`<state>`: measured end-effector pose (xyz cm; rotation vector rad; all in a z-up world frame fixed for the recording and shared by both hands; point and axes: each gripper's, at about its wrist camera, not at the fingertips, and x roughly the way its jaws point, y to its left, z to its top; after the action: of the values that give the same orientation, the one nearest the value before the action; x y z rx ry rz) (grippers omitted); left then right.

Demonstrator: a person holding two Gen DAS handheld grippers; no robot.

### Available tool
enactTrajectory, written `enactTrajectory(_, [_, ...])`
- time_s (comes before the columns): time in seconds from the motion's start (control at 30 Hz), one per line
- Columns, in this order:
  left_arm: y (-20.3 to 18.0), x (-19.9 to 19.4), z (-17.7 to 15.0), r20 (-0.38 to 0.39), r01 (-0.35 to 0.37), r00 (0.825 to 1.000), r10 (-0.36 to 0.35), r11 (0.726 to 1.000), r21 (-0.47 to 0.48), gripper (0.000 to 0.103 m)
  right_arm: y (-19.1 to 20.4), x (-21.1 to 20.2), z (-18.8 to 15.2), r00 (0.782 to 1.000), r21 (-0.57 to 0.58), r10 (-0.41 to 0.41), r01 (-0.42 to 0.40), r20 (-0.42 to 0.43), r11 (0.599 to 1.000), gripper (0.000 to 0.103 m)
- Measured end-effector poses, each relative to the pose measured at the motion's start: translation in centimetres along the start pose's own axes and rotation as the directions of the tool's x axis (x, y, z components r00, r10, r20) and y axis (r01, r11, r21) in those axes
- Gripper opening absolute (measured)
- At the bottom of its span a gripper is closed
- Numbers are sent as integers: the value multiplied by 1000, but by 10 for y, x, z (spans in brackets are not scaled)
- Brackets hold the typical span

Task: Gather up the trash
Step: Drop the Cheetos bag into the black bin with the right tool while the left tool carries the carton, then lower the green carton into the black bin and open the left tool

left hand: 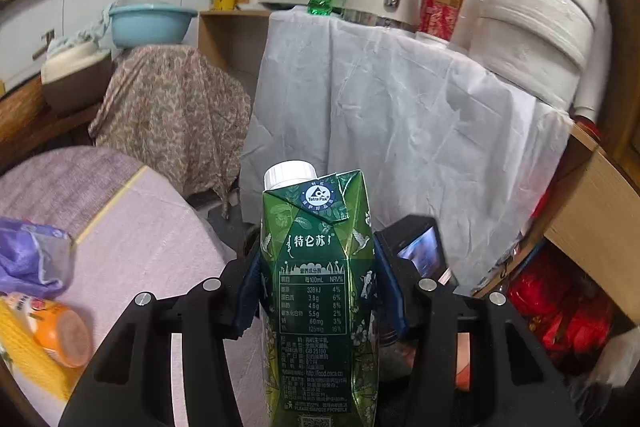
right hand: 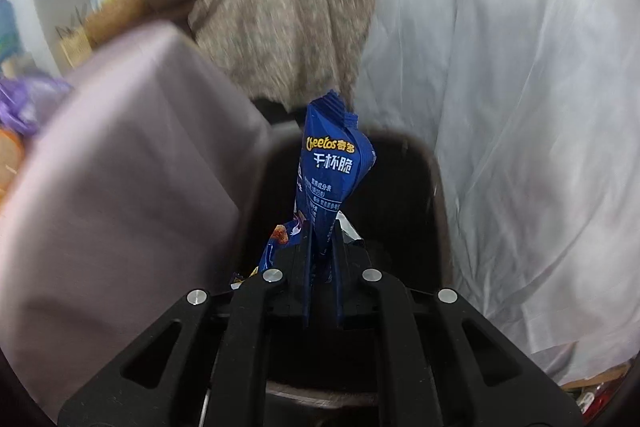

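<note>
In the left wrist view my left gripper [left hand: 318, 291] is shut on a green milk carton [left hand: 318, 267] with a white cap, held upright above the purple-clothed table's edge. In the right wrist view my right gripper [right hand: 322, 247] is shut on a blue Cheetos snack bag [right hand: 334, 167], which sticks up between the fingers. The bag hangs over the mouth of a dark bin [right hand: 404, 187] that stands between the table and a white-draped cabinet. Part of the right gripper [left hand: 420, 247] shows behind the carton in the left wrist view.
An orange bottle [left hand: 60, 327] and a purple plastic bag [left hand: 28, 255] lie on the purple table [left hand: 152, 239] at left. A white-draped cabinet [left hand: 400, 115] holds a kettle, bottles and paper rolls. A floral-draped stand [left hand: 172, 111] bears a blue basin. Red bags [left hand: 560, 311] sit at lower right.
</note>
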<state>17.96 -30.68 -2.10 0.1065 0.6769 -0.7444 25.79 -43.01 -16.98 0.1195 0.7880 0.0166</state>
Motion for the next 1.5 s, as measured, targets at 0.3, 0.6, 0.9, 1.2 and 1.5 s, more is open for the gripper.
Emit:
enactTrajectory(0.3, [11,50,-8,-69,-51,997,46,997,-62,50,-20,38,-28,998,132,9,-1,-56,991,62])
enactTrajectory(0.6, [3,124,-9,-162,-83,984,69,993,-83,50,-42,-15,-45,997,188,-57,46,51,981,76])
enactTrajectory(0.9, [-4,232,-25,-366,-204,917,156,974,-95,50,-87,-61,-76,975,370,-170,108,140,923,76])
enactTrajectory(1.2, [-8,313,-92,-609,-276,755,242,960,40,51,-124,-92,-94,937,488,-271,134,222,862,77])
enactTrajectory(1.5, [-25,293,-83,-610,-299,725,320,944,139,76,-93,-117,-78,911,412,-276,135,305,901,91])
